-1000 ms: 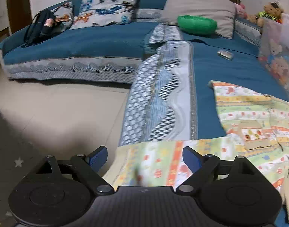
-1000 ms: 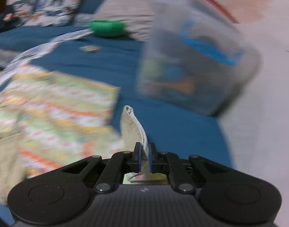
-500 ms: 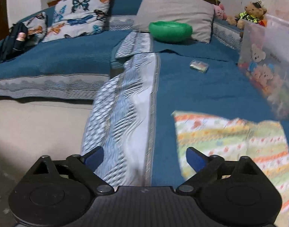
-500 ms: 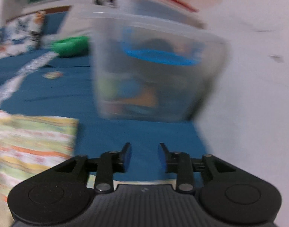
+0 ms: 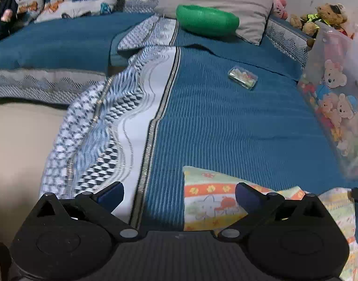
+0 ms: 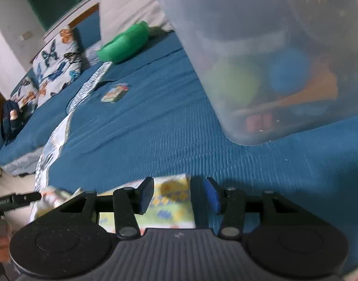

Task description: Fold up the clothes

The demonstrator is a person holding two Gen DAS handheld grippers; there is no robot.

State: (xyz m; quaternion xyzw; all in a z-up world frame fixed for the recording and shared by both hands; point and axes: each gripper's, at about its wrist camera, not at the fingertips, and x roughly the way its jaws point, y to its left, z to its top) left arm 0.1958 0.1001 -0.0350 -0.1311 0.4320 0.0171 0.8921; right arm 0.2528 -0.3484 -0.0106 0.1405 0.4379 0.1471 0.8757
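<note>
Left gripper (image 5: 179, 193) gapes empty; right gripper (image 6: 177, 195) opening, nothing pinched. Patterned garment (image 5: 209, 201) lies flat just beneath both. Risk: right claw bumps the plastic toy bin (image 6: 272, 58) ahead, or snags the blue sofa cover (image 5: 225, 121).

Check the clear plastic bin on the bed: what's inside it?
Through the frosted wall of the plastic bin, the right wrist view shows blurred shapes: something green, something blue, an orange piece. What they are, and anything behind them, can't be made out.
</note>
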